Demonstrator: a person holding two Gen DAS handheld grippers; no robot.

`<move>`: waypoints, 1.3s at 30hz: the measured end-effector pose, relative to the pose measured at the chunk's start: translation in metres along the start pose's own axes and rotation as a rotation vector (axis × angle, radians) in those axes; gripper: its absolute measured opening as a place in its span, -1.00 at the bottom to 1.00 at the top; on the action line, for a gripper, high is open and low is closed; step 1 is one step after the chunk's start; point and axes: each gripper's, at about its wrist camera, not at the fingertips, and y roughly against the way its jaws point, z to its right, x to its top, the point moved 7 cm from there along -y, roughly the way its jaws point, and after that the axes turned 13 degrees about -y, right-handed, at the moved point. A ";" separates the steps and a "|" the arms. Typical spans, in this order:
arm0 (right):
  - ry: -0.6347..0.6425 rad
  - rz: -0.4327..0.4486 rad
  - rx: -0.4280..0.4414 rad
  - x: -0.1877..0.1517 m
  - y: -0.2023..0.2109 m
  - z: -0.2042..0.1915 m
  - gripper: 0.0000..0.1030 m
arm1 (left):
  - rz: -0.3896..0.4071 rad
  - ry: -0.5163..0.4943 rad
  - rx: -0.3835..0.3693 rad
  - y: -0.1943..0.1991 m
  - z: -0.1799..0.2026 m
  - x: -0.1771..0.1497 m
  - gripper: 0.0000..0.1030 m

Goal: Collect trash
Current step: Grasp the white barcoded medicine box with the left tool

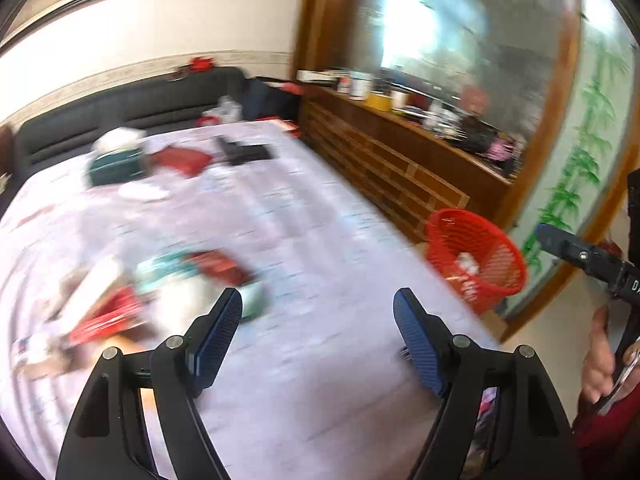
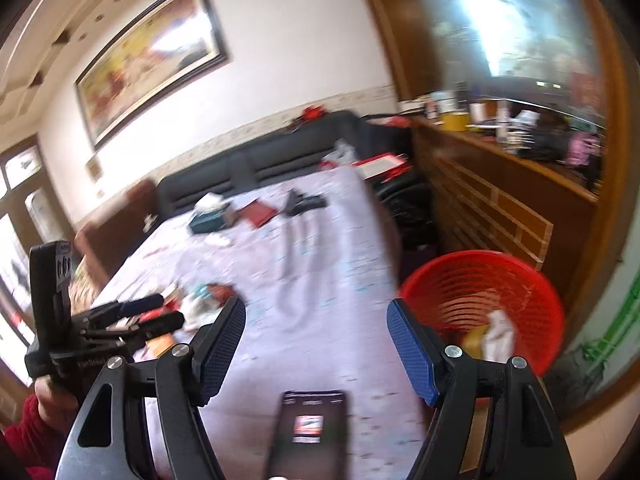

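Both claws are released and carry nothing: the left claw point(image 1: 318, 320) hangs with its jaws spread over the bench point(image 1: 304, 216), and the right claw point(image 2: 316, 328) hovers, equally spread, just beside the red basket point(image 2: 532, 276). That basket sits on the floor against the bench's right edge, probably so scraps can be dropped straight off the bench into it; white crumpled paper and something yellow already lie inside. The remaining trash point(image 1: 168, 292), a blurred heap of red, teal and white wrappers, lies well left of the basket, close ahead of the left claw, so the left hand seems placed to gather while the right waits by the basket. A tissue box point(image 1: 116, 160) and red booklet point(image 1: 182, 159) lie far beyond the basket. Between heap and basket the cloth is bare, giving an open carrying lane; only a dark phone point(image 2: 310, 424) lies near the basket, under the right claw.
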 end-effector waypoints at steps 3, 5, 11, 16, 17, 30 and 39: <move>0.049 -0.041 0.030 -0.012 -0.015 -0.032 0.50 | -0.030 0.050 0.099 0.024 -0.063 -0.031 0.49; 0.089 -0.070 0.051 -0.021 -0.027 -0.056 0.51 | -0.061 0.092 0.174 0.037 -0.109 -0.052 0.54; 0.148 -0.163 0.108 -0.047 -0.060 -0.106 0.51 | -0.127 0.242 0.163 0.042 -0.229 -0.095 0.58; 0.165 -0.220 0.128 -0.063 -0.077 -0.126 0.51 | -0.137 0.392 0.098 0.018 -0.296 -0.110 0.58; 0.170 -0.227 0.126 -0.067 -0.080 -0.129 0.51 | -0.143 0.406 0.091 0.015 -0.297 -0.112 0.58; 0.189 -0.319 0.132 -0.084 -0.106 -0.145 0.51 | -0.189 0.313 -0.125 0.038 -0.219 -0.142 0.62; 0.236 -0.399 0.156 -0.097 -0.135 -0.169 0.51 | -0.271 0.155 0.053 0.009 -0.198 -0.138 0.62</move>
